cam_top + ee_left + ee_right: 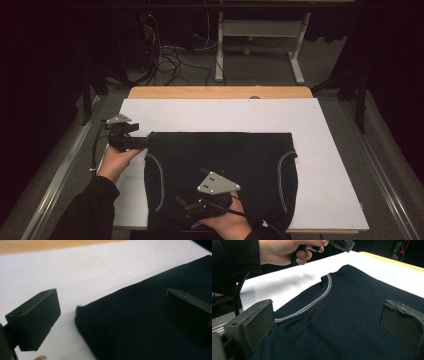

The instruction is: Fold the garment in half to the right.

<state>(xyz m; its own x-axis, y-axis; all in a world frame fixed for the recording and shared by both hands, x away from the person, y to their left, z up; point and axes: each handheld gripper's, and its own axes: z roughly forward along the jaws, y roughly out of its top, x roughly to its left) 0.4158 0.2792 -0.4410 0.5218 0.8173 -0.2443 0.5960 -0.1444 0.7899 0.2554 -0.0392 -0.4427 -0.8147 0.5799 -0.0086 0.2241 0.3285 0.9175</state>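
Note:
A dark navy knit garment [225, 155] with pale stitched seams lies flat on a white sheet [225, 115]. My left gripper [145, 141] is at the garment's far left corner, open, and that corner [82, 315] lies between its wide-apart jaws. The left gripper view places the left gripper [111, 317] low over the cloth [130, 327]. My right gripper [189, 206] hovers at the garment's near edge, open. In the right gripper view the right gripper [327, 325] straddles the knit [352, 305] beside a curved white seam [322, 296]; nothing is gripped.
The white sheet covers a wooden table [220, 92] whose far edge shows. Beyond it stand a grey desk frame [260, 35] and floor cables [170, 60]. Metal rails [55, 175] run along both sides. The other hand [284, 252] holds its gripper at the top of the right gripper view.

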